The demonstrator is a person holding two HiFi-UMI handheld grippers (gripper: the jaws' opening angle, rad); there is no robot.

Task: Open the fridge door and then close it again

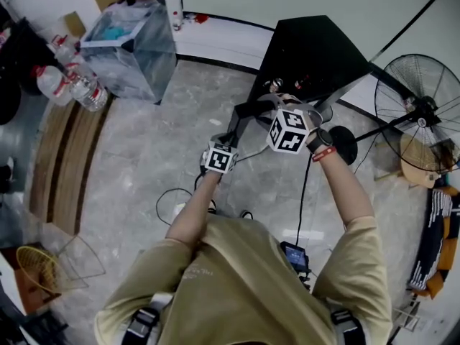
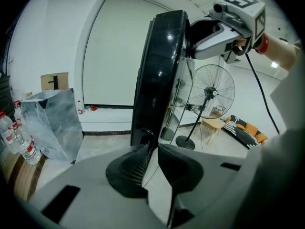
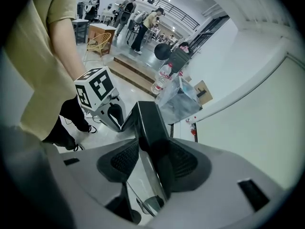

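Currently, the fridge door (image 2: 159, 70) is clamped at its edge by the left gripper (image 2: 151, 151), narrowly, and by the right gripper (image 3: 153, 151), widely.

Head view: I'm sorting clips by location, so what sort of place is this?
Probably a shared workshop or lab hall, not a home: a pedestal fan, water bottles beside a bagged bin, and, in the right gripper view, people standing below a railed gallery.

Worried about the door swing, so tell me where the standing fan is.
In the head view, the standing fan stands at the far right, just right of the black fridge, with a wooden stool beside it.
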